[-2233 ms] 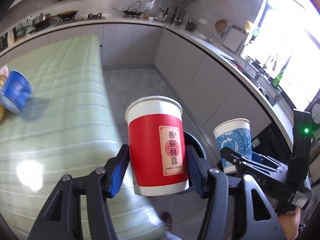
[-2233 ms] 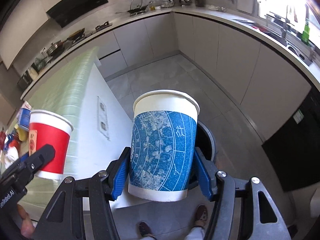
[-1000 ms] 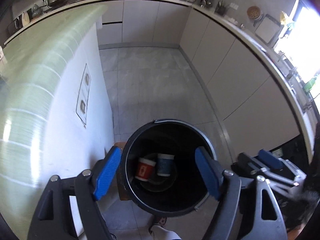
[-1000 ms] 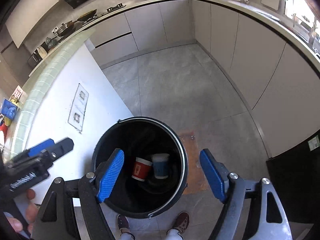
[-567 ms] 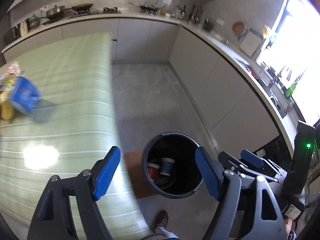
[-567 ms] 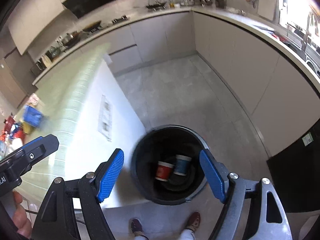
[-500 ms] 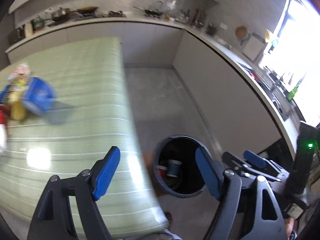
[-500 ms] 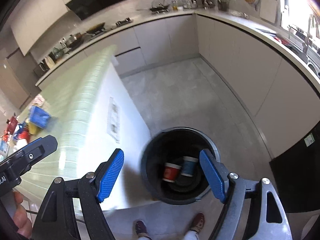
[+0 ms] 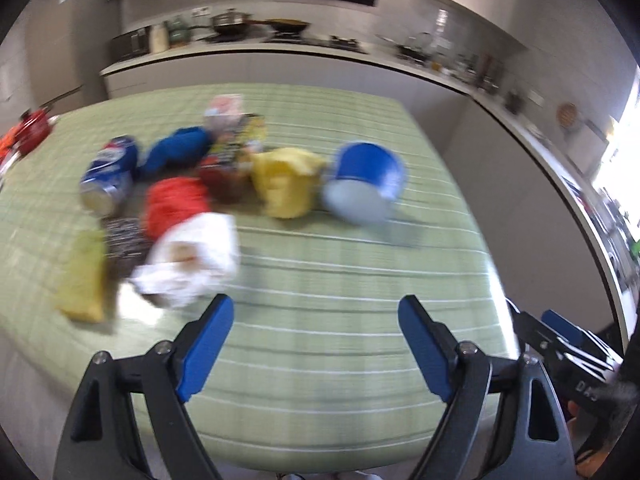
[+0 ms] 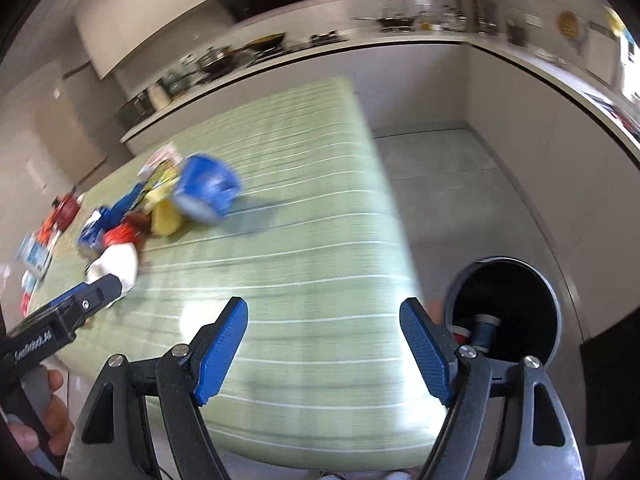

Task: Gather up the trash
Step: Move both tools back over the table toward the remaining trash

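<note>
A blurred heap of trash lies on the green striped table (image 9: 340,280): a tipped blue cup (image 9: 366,182), a yellow bag (image 9: 286,184), a crumpled white wrapper (image 9: 192,260), a red wrapper (image 9: 176,200) and a blue can (image 9: 108,176). My left gripper (image 9: 314,344) hovers over the near part of the table, its jaws opening, nothing between them. My right gripper (image 10: 324,344) is open and empty above the table's near right corner. The black bin (image 10: 508,312) on the floor holds the red and blue paper cups (image 10: 484,328).
Grey cabinets and a worktop (image 10: 440,52) with pots run along the far and right walls. Grey floor (image 10: 460,184) lies between the table and the cabinets. A yellow-green packet (image 9: 82,280) and a dark patterned wrapper (image 9: 124,240) lie at the heap's left.
Both grippers swung left and up from over the bin to over the table. The trash heap has come into the left view; the bin has slid to the right edge of the right view.
</note>
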### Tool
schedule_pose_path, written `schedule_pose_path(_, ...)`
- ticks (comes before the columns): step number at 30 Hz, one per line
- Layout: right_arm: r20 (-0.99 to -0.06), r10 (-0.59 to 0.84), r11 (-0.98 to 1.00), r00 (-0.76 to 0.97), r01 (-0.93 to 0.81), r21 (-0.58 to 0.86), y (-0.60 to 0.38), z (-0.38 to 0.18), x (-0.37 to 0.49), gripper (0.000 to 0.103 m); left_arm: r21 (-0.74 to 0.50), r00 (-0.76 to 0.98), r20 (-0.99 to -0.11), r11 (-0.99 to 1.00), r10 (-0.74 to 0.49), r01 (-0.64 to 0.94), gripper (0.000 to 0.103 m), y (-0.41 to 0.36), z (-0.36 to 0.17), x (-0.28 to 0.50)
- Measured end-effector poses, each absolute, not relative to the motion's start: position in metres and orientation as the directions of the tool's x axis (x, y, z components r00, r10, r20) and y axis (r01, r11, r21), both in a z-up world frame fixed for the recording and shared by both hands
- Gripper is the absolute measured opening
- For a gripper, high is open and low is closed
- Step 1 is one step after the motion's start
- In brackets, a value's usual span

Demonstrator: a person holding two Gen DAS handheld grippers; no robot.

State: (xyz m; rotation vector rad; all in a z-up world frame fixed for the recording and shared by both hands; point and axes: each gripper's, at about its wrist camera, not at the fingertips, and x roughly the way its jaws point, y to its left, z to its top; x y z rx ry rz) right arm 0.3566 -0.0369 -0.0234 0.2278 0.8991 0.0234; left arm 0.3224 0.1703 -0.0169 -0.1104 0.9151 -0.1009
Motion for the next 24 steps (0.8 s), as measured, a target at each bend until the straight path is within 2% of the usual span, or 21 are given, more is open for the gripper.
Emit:
schedule_pose_path(8,-0.768,0.171,0.983,0.617,-0.048,0.18,0.019,-0.018,0.389,0.08,-0.14,0.622,-0.782,0.983,-0.038,-0.116,0.086,0.227,-0.017,0.329)
schedule_pose_path(11,-0.759,0.214,0.974,0.615,-0.073,0.215,0.027,-0.015,0.4,0.08,-0.123,0.632,-0.775,0.982,-0.007,-0.14,0.086,0.238,-0.012,0.332)
schedule_pose_path(17,-0.736,0.247,0.967,0.63,-0.109,0.232,0.045,-0.007,0.415,0.08,-0.107,0.642,-0.766,0.983,0.016,-0.152,0.086,0.253,-0.009,0.34)
schedule_pose_path(24,-0.738,0.229,0.969,0.635,-0.076,0.235,0.066,-0.003,0.431,0.081,-0.12,0.659,-0.752,0.987,-0.022,-0.104,0.086,0.277,-0.005,0.36)
